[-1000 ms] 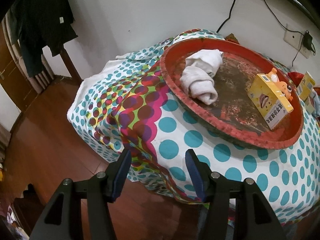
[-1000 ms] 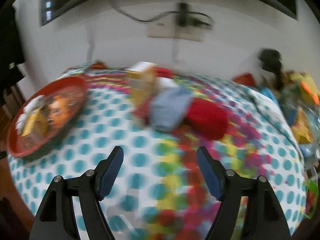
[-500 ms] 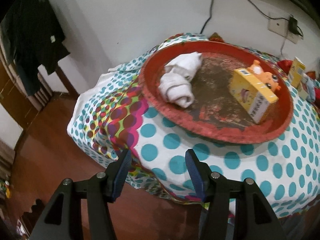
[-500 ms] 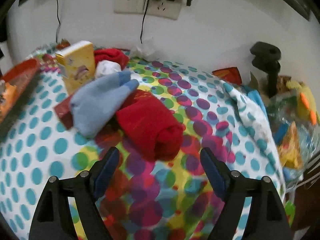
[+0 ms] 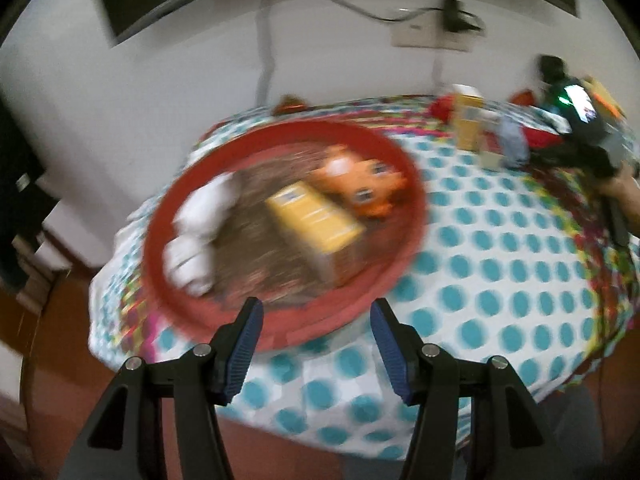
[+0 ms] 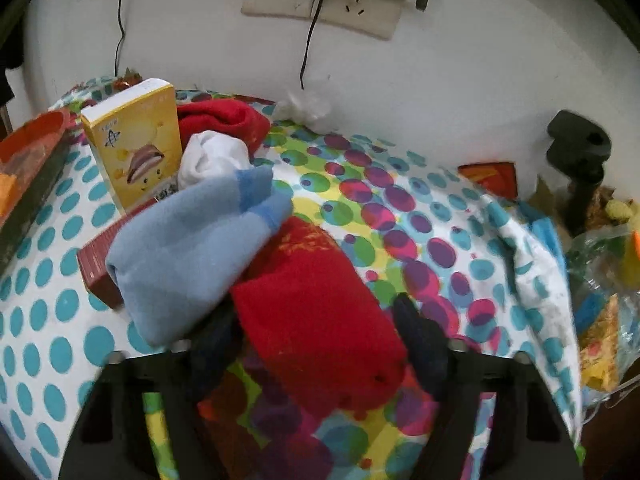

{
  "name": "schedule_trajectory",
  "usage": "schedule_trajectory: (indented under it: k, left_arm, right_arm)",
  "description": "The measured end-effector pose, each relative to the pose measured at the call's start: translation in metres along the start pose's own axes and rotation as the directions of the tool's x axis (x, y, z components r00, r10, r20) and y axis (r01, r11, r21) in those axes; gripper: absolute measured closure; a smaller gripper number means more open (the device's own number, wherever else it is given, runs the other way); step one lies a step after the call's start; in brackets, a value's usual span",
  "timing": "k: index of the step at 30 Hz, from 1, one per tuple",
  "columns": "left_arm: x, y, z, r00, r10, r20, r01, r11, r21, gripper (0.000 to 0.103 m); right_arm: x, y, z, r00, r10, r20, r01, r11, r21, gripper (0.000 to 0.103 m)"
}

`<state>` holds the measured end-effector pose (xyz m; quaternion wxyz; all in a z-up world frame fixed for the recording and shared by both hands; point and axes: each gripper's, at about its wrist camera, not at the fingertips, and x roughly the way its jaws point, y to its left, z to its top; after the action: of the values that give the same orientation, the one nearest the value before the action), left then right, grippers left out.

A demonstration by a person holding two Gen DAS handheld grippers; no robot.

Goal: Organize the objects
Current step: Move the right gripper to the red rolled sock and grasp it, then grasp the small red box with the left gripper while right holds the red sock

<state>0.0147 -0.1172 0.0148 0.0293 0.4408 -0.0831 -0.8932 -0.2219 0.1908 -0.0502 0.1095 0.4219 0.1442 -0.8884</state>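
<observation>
Down over the red rolled cloth [image 6: 316, 312] on the dotted tablecloth [image 6: 40, 308] my right gripper [image 6: 320, 344] has come, jaws just closing around it, while my left gripper [image 5: 316, 344] hangs empty and parted above the red tray [image 5: 396, 160].

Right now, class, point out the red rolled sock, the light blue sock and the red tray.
red rolled sock [image 6: 316, 320], right wrist view, middle of roll.
light blue sock [image 6: 188, 256], right wrist view, its body.
red tray [image 5: 404, 160], left wrist view, far rim.

Yellow box [image 6: 134, 148]: small printing is showing near its top edge and lower corner, too small to be read; nothing else legible.
</observation>
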Motion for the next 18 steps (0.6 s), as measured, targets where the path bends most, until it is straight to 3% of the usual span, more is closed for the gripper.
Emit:
schedule_trajectory:
  k: [4, 10, 14, 18]
  left_arm:
    - [0.010, -0.040, 0.019, 0.999, -0.054, 0.003, 0.054, 0.997, 0.059, 0.046]
    - [0.029, -0.090, 0.038, 0.989, -0.151, -0.007, 0.150, 0.979, 0.135, 0.046]
    - [0.050, -0.110, 0.048, 0.976, -0.212, -0.042, 0.216, 0.969, 0.118, 0.046]
    - [0.064, -0.122, 0.063, 0.972, -0.232, -0.041, 0.235, 0.967, 0.103, 0.046]
  right_arm:
    - [-0.002, -0.005, -0.005, 1.000, 0.030, 0.008, -0.031, 0.998, 0.054, 0.060]
    - [-0.015, -0.018, -0.024, 0.999, 0.051, 0.012, -0.052, 0.990, 0.131, 0.063]
    - [-0.026, -0.027, -0.043, 0.999, 0.033, 0.018, -0.036, 0.988, 0.153, 0.063]
    - [-0.034, -0.044, -0.055, 0.999, -0.029, 0.020, 0.024, 0.981, 0.192, 0.063]
